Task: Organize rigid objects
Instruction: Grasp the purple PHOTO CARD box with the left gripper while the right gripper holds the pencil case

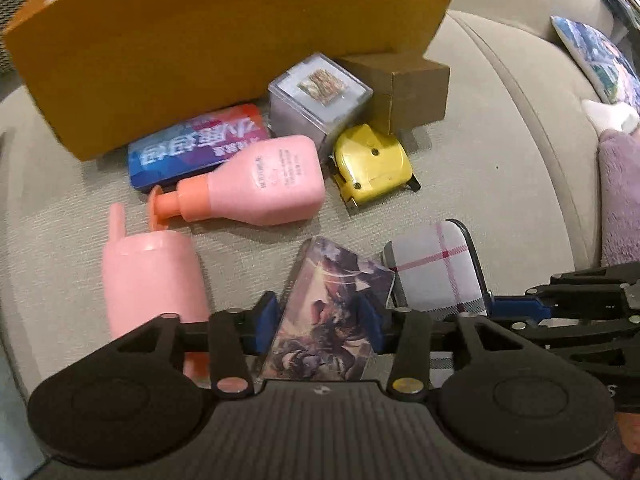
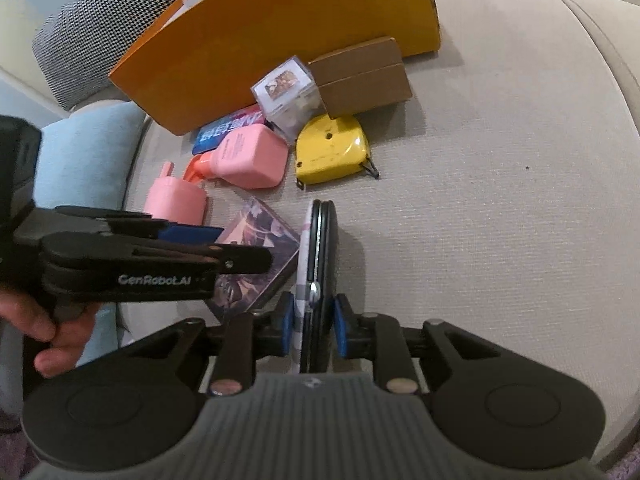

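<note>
**Two grippers, each grasping a flat case on a sofa cushion**

The left gripper (image 1: 320, 320) is clenched on an illustrated box (image 1: 328, 312), its blue pads pressing both sides. The right gripper (image 2: 314, 324) grasps a plaid-covered case (image 2: 318, 272) held on edge, just right of the illustrated box. Both items sit at the near edge of the beige cushion (image 2: 500, 200). Farther off lie a pink bottle (image 1: 264, 180), a pink container (image 1: 152, 280), a yellow tape measure (image 1: 372, 164), a blue-red tin (image 1: 200, 144), a clear cube (image 1: 320, 96) and a brown carton (image 1: 412, 92), all before an orange box (image 1: 224, 40).
</note>
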A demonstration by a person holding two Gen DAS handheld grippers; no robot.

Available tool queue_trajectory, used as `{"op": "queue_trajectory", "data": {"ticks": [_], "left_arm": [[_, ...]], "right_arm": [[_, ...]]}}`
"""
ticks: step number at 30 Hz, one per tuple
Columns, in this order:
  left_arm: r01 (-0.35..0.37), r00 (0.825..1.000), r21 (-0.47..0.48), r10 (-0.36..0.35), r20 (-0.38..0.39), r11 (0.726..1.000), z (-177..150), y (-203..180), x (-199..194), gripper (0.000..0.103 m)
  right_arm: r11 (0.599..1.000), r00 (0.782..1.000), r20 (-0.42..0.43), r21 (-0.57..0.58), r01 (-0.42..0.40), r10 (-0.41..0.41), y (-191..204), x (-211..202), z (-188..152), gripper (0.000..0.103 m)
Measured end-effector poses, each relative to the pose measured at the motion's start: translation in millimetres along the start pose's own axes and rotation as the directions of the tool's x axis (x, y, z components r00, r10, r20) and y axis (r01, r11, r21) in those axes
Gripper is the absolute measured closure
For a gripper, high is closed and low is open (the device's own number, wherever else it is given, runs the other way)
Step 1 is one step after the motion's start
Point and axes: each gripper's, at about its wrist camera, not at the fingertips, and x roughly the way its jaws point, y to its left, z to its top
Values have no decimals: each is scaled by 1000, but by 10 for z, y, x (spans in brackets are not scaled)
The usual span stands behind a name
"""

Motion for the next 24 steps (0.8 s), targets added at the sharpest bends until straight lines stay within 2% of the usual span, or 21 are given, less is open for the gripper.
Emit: {"op": "queue_trajectory", "data": {"ticks": [3, 5, 14, 17, 20, 22, 24], "left_arm": [[10, 1000, -22, -10, 26, 1000, -18, -28, -127, 79], [21, 999, -29, -20, 30, 999, -28, -56, -177, 86], [90, 994, -41, -88, 60, 995, -80, -165, -353, 87], [169, 984, -80, -164, 64, 982, -122, -146, -379, 91], [98, 992, -20, -96, 76, 995, -210, -278, -355, 95], [125, 989, -33, -122, 87, 992, -240, -297, -363, 95], [101, 990, -11, -99, 103, 995, -265, -336, -365, 95]], "right_arm": [[1000, 1000, -2, 0, 12, -12, -7, -2, -12, 82], [1000, 1000, -2, 8, 11, -11, -14, 4, -10, 82], [1000, 1000, 5, 16, 20, -20, 5, 7, -35, 82], [1000, 1000, 13, 2, 26, -26, 28, -1, -53, 82], [1000, 1000, 11, 4, 26, -26, 26, -19, -75, 83], [1000, 1000, 5, 7, 24, -24, 23, -21, -99, 83], [1000, 1000, 2, 7, 22, -22, 22, -28, -117, 83]]}}
